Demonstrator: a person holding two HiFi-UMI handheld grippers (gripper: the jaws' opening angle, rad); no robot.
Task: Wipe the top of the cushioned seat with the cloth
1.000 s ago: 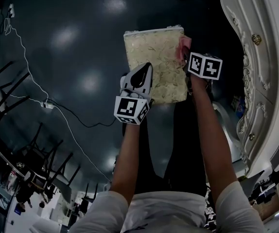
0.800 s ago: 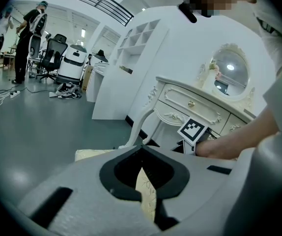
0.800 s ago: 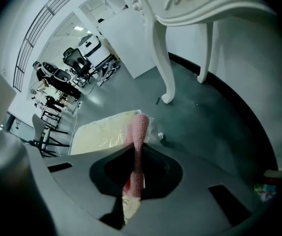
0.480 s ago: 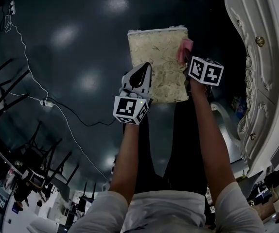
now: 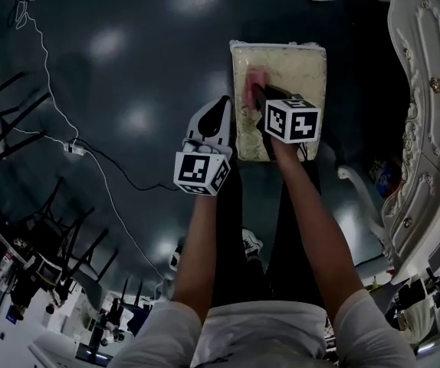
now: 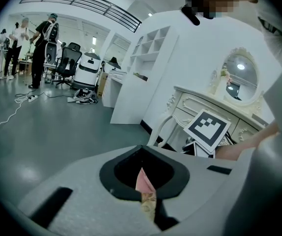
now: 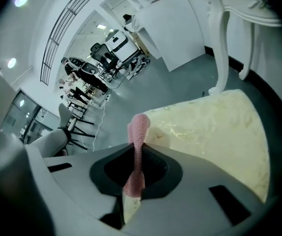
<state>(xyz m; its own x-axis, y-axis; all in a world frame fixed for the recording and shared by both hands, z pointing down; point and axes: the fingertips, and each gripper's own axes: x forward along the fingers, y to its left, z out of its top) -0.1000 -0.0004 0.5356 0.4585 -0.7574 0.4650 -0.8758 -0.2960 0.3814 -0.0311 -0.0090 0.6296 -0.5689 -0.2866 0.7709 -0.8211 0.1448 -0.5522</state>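
Open-plan office-lab hall: swivel chairs, glossy floor, white dressing table.

**Operator:** Is there any legible text, label, brand name, number or sign in the three views?

**Technician:** None can be read. The only printed items are black-and-white square coded patterns. One set is on the left marker cube, behind the left jaws. The other set is on the right marker cube, behind the right jaws. These patterns contain no letters or digits.

**Operator:** Is there any lettering on the background items beyond the jaws?

**Technician:** Nothing there is clear enough to read.
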